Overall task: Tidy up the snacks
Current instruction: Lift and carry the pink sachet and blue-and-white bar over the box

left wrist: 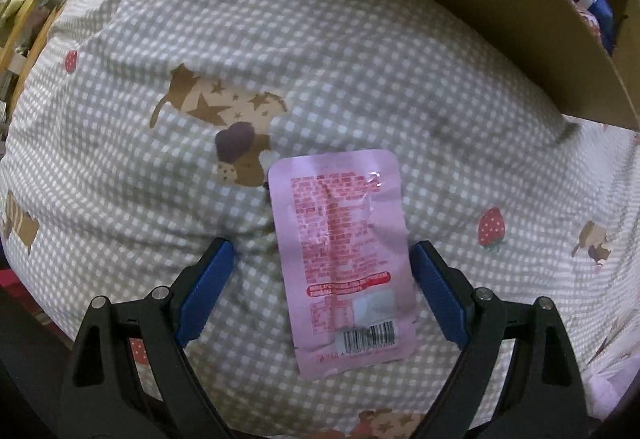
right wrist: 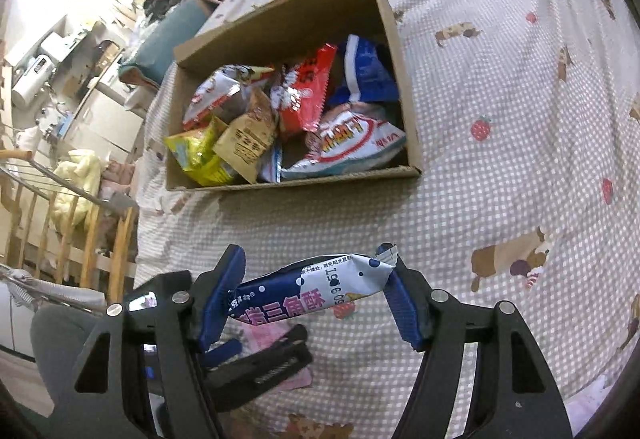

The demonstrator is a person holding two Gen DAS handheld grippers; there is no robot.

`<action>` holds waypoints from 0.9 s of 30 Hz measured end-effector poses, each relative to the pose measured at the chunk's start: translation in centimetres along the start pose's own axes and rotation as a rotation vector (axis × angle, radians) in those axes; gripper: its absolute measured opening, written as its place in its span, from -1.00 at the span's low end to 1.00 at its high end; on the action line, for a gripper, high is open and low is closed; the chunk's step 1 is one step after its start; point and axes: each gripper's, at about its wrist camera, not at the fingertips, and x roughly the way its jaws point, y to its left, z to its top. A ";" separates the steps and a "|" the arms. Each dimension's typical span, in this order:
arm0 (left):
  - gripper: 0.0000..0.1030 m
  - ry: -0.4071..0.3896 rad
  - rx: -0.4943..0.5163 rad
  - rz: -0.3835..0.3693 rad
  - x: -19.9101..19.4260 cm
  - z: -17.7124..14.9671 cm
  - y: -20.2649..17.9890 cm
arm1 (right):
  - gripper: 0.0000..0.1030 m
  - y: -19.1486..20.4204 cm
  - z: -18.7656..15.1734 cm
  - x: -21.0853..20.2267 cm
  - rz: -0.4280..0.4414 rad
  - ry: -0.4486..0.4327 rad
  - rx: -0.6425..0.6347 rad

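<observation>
Two snacks left outside the cardboard box (right wrist: 396, 51) on a checked bedspread (left wrist: 360, 59) printed with cats and strawberries. Already packed inside the box: a jumble of packets, among them a red one (right wrist: 310, 95), a blue one (right wrist: 368, 69), a yellow one (right wrist: 200, 155), a brown one (right wrist: 248, 137) and a white-and-red one (right wrist: 352, 143). Just short of the box's near wall and above the bedspread, a blue-and-white packet (right wrist: 312, 291) clamped end to end in the right gripper (right wrist: 316, 279), fingers pressed against both crimped ends. Farther from the box, flat on the bedspread and printed side up with its barcode showing, a pink pouch (left wrist: 344, 259) lying between the spread fingers of the left gripper (left wrist: 322, 255); right finger almost against the pouch's edge, left finger well clear of it, no grip yet. Left gripper also glimpsed low in the right wrist view, beneath the carried packet. Judged from the frames: most of the sorting done, with the carried packet still to go over the box's rim and the pink pouch still to be picked up and brought across. Unclear whether further snacks lie out of view.
</observation>
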 end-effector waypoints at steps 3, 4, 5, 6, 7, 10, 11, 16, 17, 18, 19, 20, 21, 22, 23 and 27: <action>0.41 -0.009 0.036 0.008 -0.4 0.0 -0.1 | 0.36 0.5 0.2 0.1 0.011 0.000 -0.007; 0.33 -0.012 0.054 0.008 -0.5 -0.1 -0.3 | 0.36 0.6 0.2 0.1 0.015 0.002 -0.010; 0.25 -0.014 0.080 0.009 -0.7 -0.2 -0.5 | 0.36 0.8 0.2 0.2 0.017 0.003 -0.012; 0.22 -0.018 0.099 0.011 -0.7 -0.2 -0.7 | 0.36 0.9 0.2 0.2 0.019 0.003 -0.015; 0.17 -0.018 0.109 0.009 -0.8 -0.1 -1.0 | 0.36 1.1 0.2 0.2 0.020 0.003 -0.019; 0.04 -0.008 0.133 -0.007 -1.0 0.1 -0.9 | 0.36 1.2 0.1 0.3 0.016 0.005 -0.022; 0.03 -0.004 0.150 -0.016 -1.1 0.2 -0.8 | 0.36 1.2 0.0 0.4 0.012 0.006 -0.022; -0.10 -0.043 0.309 -0.008 -2.3 1.5 -0.3 | 0.36 1.0 -0.2 0.7 -0.018 0.008 -0.021; -0.12 -0.064 0.350 0.000 -2.7 1.6 -0.3 | 0.36 1.0 -0.2 0.7 -0.020 0.009 -0.020; -0.12 -0.071 0.365 0.005 -3.0 1.7 -0.3 | 0.36 1.1 -0.2 0.6 -0.019 0.007 -0.019; -0.16 -0.075 0.374 0.006 -3.2 1.9 0.1 | 0.36 1.1 -0.3 0.6 -0.020 0.005 -0.021; -0.23 -0.074 0.373 0.001 -3.3 2.3 0.5 | 0.36 1.2 -0.3 0.6 -0.023 0.003 -0.025; -0.28 -0.069 0.372 -0.006 -3.3 2.6 0.7 | 0.36 1.3 -0.3 0.6 -0.027 0.004 -0.029; -0.35 -0.061 0.371 -0.019 -3.3 3.0 1.1 | 0.36 1.3 -0.4 0.7 -0.030 0.006 -0.031; -0.42 -0.057 0.371 -0.032 -3.3 3.4 1.5 | 0.36 1.3 -0.4 0.9 -0.034 0.010 -0.032; -0.51 -0.062 0.391 -0.062 -3.9 4.2 2.5 | 0.36 1.2 -0.5 1.3 -0.046 0.019 -0.030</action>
